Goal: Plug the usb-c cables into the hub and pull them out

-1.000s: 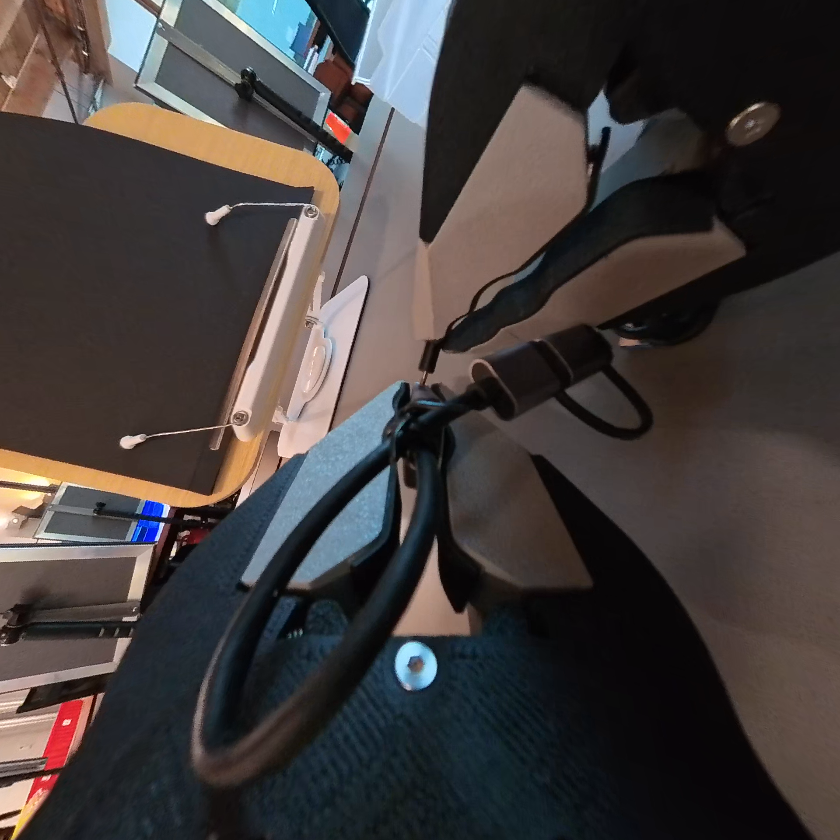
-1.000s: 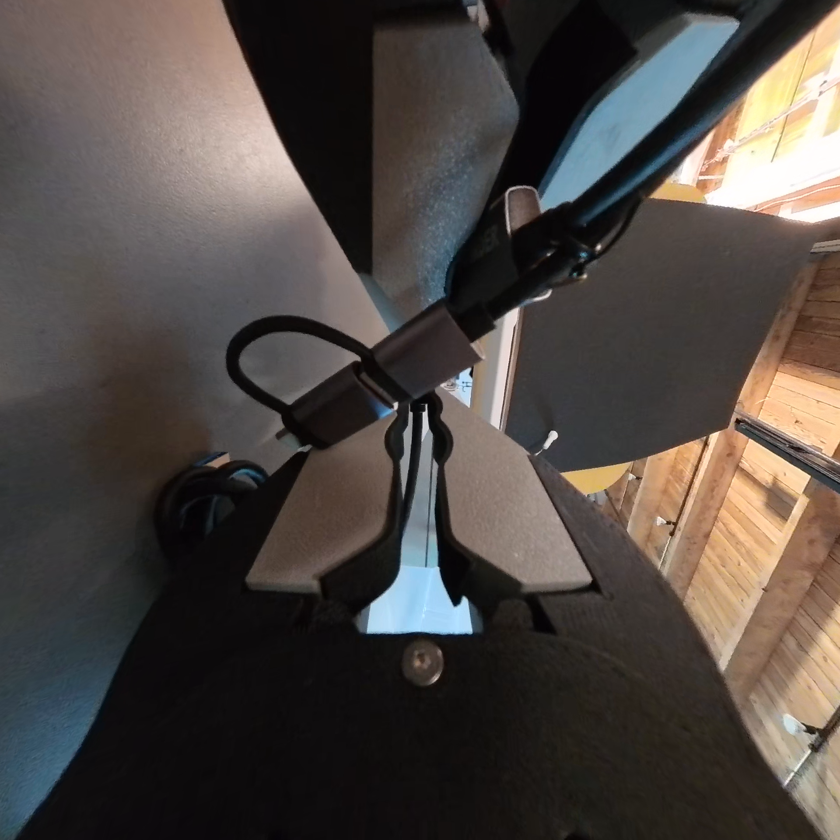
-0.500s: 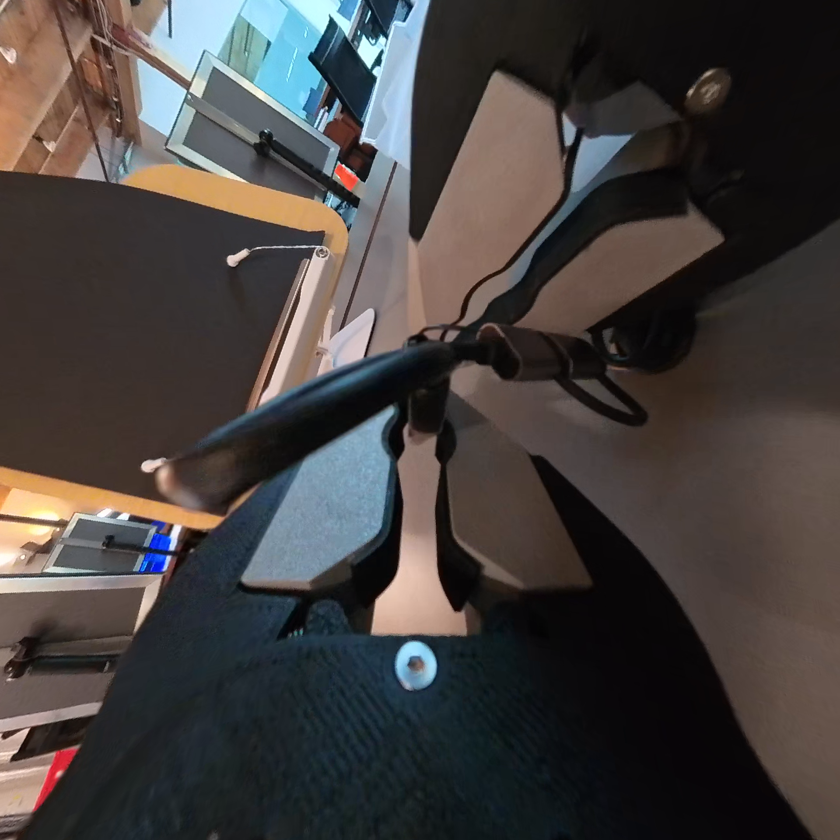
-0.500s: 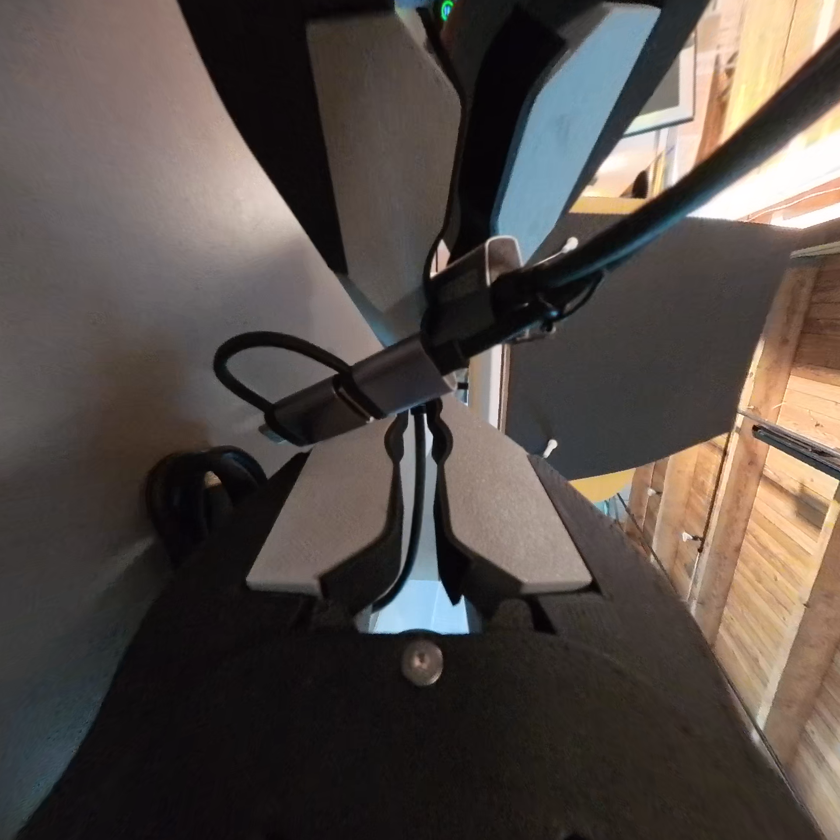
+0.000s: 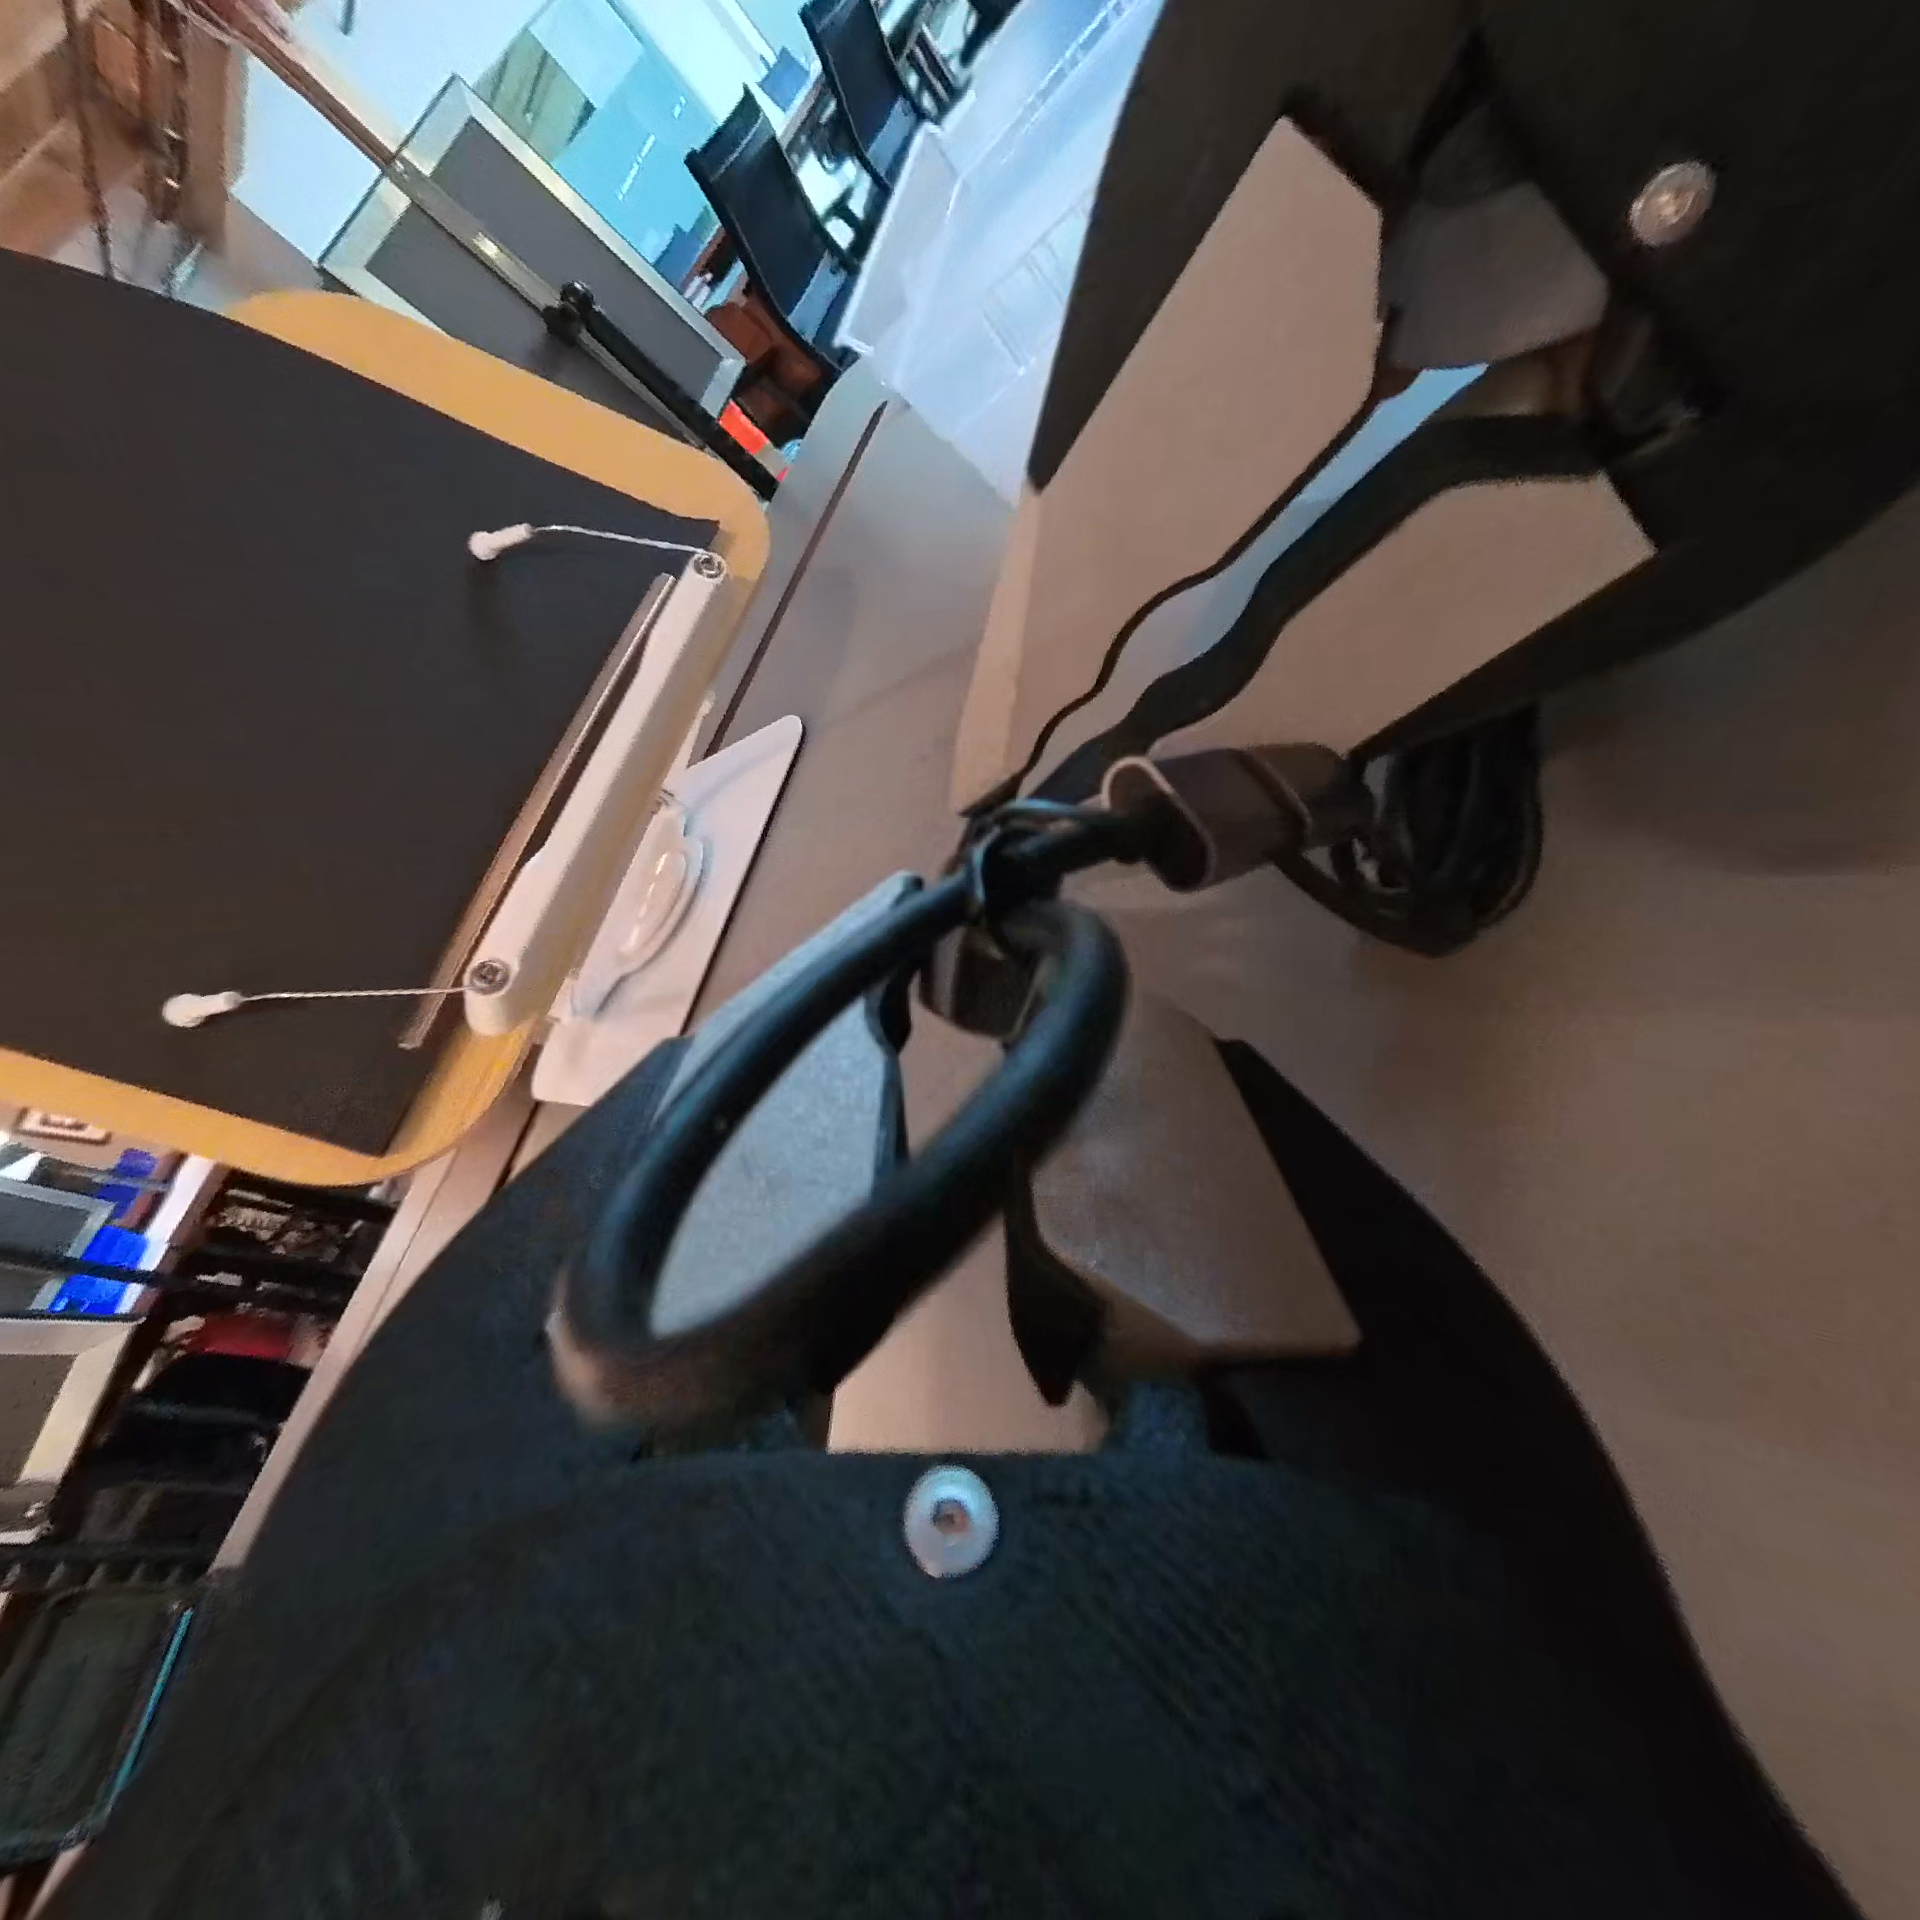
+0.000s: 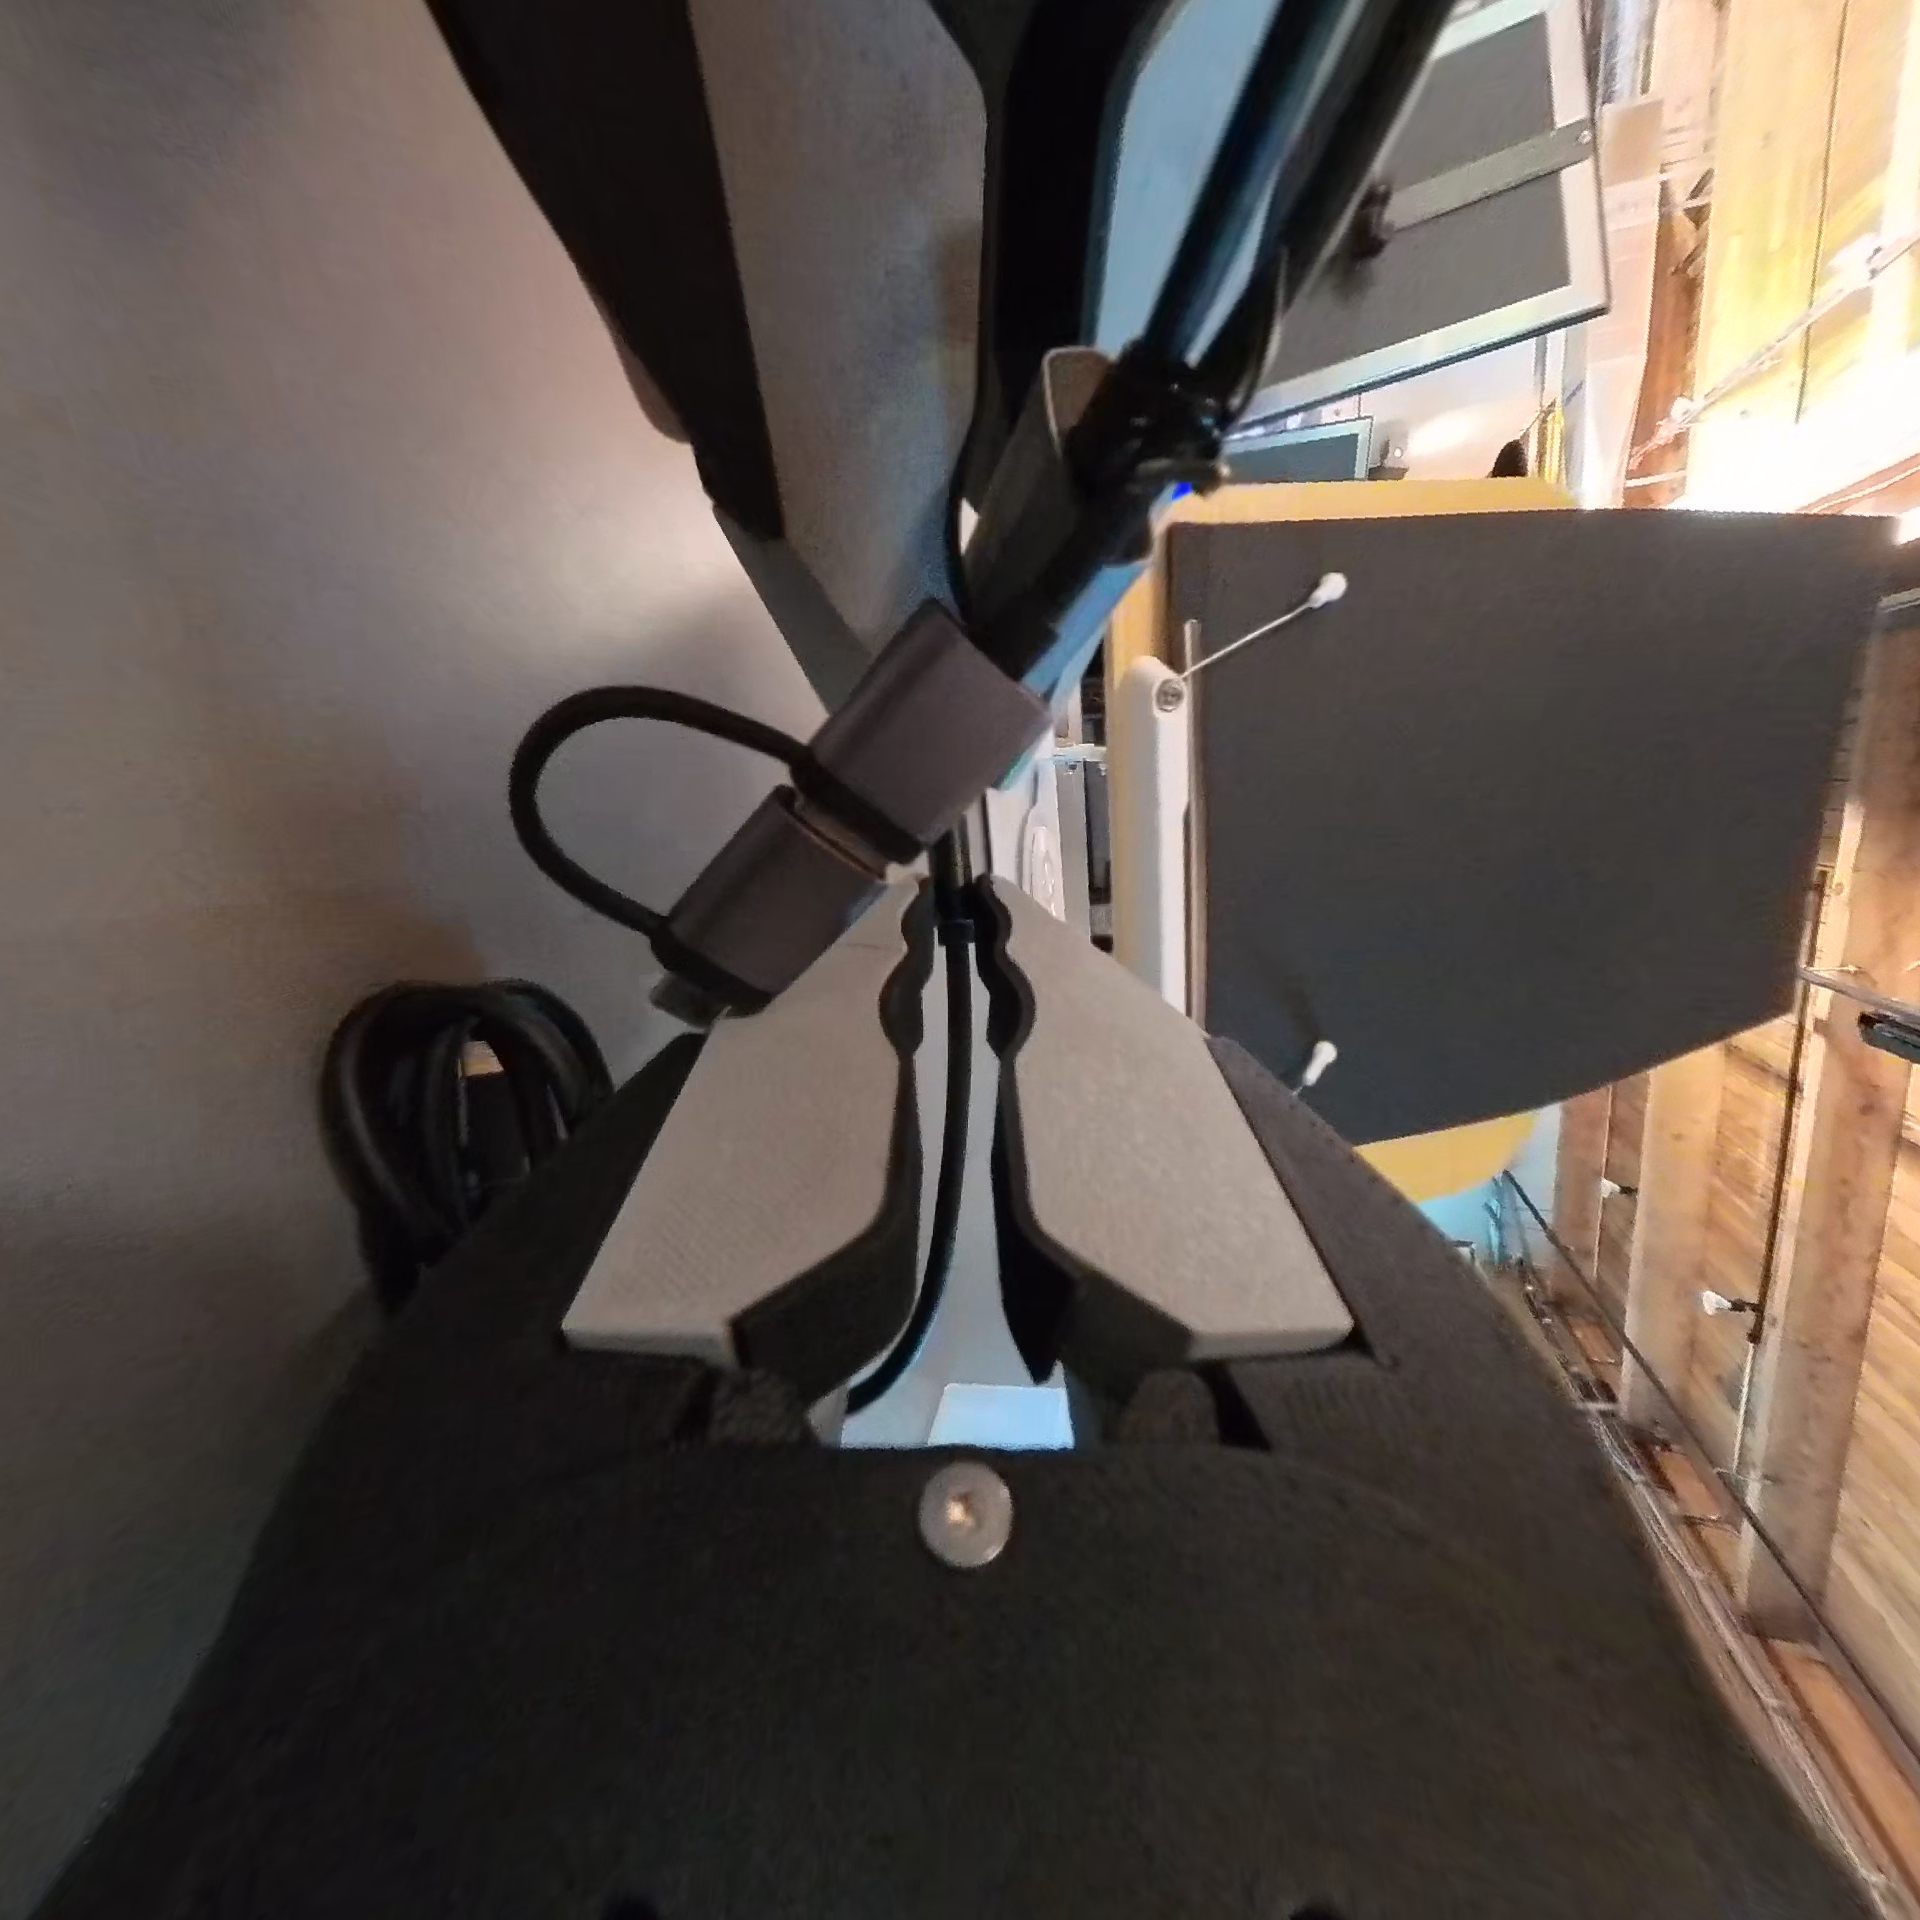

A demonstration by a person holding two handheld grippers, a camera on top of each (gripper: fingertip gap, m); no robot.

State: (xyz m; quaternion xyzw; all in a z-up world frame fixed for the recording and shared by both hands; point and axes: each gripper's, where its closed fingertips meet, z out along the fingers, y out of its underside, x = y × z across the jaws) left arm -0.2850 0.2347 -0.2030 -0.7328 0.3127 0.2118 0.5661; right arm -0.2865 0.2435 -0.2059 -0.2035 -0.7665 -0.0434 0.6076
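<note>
My right gripper (image 6: 951, 914) is shut on the thin black cable (image 6: 940, 1143) of the small grey hub (image 6: 925, 727), which hangs just beyond its tips beside a grey adapter (image 6: 769, 914) on a short loop. My left gripper (image 5: 971, 961) is shut on the dark plug (image 5: 987, 982) of a thick black usb-c cable (image 5: 727, 1091) that loops across its fingers. The plug (image 6: 1049, 457) meets the hub's end; I cannot tell how deep it sits. In the left wrist view the hub (image 5: 1216, 821) lies at the tips of the right gripper (image 5: 1003, 805).
A coil of black cable (image 6: 447, 1101) lies on the grey table (image 5: 1610, 1195) behind the right gripper. A black mat on a yellow-edged board (image 5: 260, 675) with a white clamp bar (image 5: 592, 821) stands to the left. Chairs and screens are far behind. Left and right tips are no more than a few centimetres apart.
The thick cable swung out to the left and is now back as a loop over my left fingers. The hub and left gripper have turned steeper in the right wrist view. Both grips held.
</note>
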